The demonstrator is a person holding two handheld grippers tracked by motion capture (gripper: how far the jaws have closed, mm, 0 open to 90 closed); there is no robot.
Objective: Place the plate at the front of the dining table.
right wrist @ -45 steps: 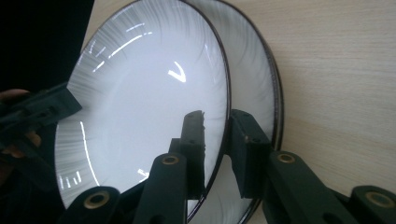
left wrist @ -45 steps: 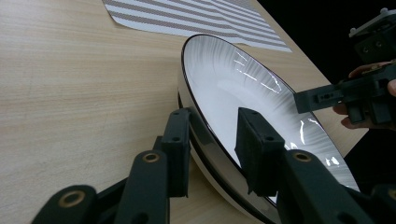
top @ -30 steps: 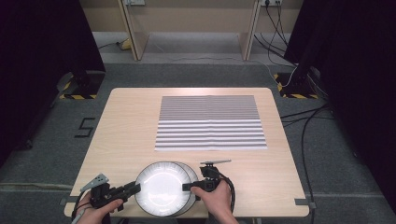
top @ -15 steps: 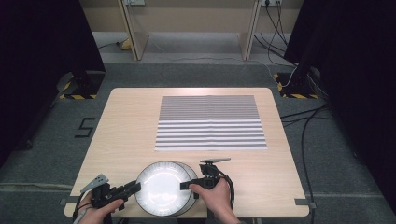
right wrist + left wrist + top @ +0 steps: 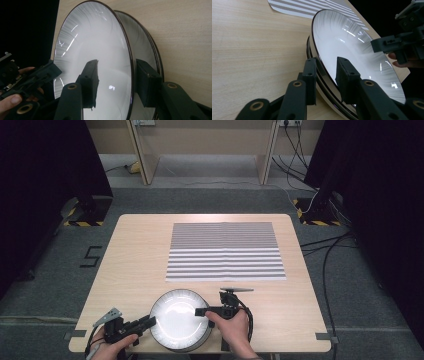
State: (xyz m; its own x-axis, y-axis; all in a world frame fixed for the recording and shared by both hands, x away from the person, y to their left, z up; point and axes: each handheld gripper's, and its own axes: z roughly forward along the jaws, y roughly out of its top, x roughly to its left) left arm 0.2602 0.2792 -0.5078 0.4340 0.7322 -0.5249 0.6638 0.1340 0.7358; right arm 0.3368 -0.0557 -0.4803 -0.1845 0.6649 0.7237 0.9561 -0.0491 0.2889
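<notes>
Plates (image 5: 177, 317): a stack of white plates with dark rims, sitting at the near edge of the table (image 5: 135, 250), about midway between its two near corners. From the high view the stack reads as a single round dish. The left gripper view (image 5: 352, 45) shows more than one dark rim stacked at the side, and the right gripper view (image 5: 100, 50) shows a second plate lying behind the top one.

Left gripper (image 5: 149, 322): held at the left side of the stack, near the table's near left corner. In the left gripper view (image 5: 326, 72) its two jaws are clamped on the rims, one jaw outside against the stack's side, the other over the top plate's inner face.

Right gripper (image 5: 199, 311): held at the right side of the stack. In the right gripper view (image 5: 117, 80) its jaws straddle the top plate's rim, one over the white face, the other behind the rim. Its jaws have just been opening, with the rim between them; a gap shows at the inner jaw, so they stand apart and do not press the plate.

Striped mat (image 5: 225, 251): a grey and white rectangular sheet lying flat at the middle of the table, towards the far edge, just beyond the plates and apart from them. The left gripper view (image 5: 312, 7) shows its near corner past the plate rim.
</notes>
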